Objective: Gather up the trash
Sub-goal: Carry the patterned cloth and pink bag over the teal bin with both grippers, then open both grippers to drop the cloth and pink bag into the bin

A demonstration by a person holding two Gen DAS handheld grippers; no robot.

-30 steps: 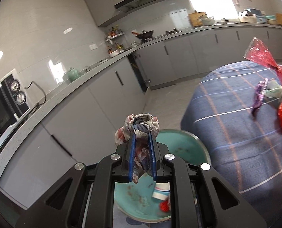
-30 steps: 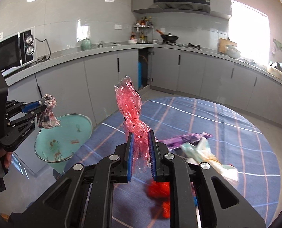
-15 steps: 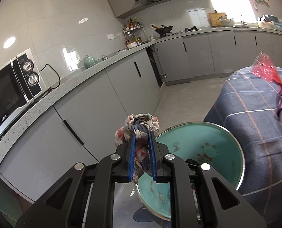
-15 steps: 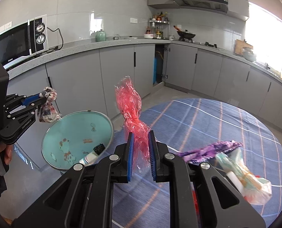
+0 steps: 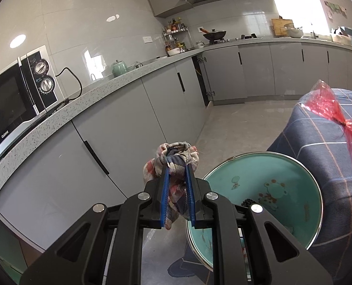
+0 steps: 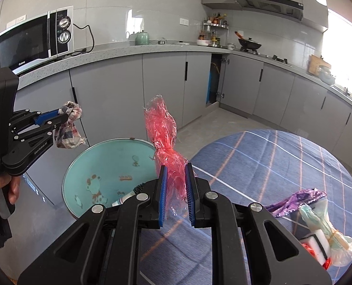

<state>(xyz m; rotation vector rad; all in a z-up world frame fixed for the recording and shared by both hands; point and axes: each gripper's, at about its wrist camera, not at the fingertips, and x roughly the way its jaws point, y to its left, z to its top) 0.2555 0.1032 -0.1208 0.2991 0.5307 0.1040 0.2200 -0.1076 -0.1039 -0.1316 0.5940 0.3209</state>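
Jaws of both grippers are clamped: left gripper (image 5: 177, 173) on a crumpled plaid cloth scrap (image 5: 173, 156), right gripper (image 6: 176, 173) on a red cellophane wrapper (image 6: 163, 128), both carried toward the teal enamel basin (image 6: 100, 166) beside the worktop's edge, presumably for dumping.

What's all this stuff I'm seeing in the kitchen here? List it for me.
Basin: one, teal, beside the table's edge, bits of trash inside.
Table: one, blue checked cloth.
Purple wrapper: one, on the table.
Pale bag: one, greenish-white, on the table.
Microwave: one, black and silver, on the counter.
Teapot: one, green, on the counter.
Wok: one, black, on the stove.
Left gripper: shut on a checked rag.
Right gripper: shut on a red wrapper.
Hand: one, holding the left gripper's handle.
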